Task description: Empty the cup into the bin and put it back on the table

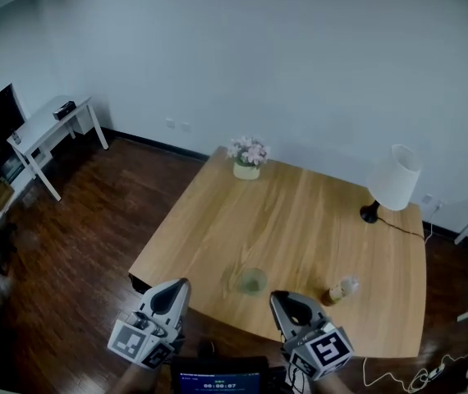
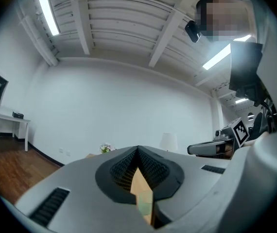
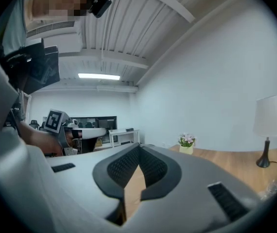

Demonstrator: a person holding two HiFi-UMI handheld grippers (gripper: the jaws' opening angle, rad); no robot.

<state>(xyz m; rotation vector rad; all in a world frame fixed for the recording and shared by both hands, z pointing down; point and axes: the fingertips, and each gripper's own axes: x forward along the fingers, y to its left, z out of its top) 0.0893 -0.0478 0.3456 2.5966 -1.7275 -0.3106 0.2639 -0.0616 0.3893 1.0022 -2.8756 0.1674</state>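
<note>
jaws closed, cup [image 1: 251, 282] on table [image 1: 300, 220]

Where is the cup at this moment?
In the head view the cup stands on the wooden table near its front edge, just beyond and between the left tongs and right tongs; a small bottle is to its right.

The contents of the cup [image 1: 251, 282] cannot be resolved. The small object [image 1: 342, 289] near it is too blurred for identification. The left gripper [image 1: 181, 286] and right gripper [image 1: 277, 299] are cut off by the lower edge.
</note>
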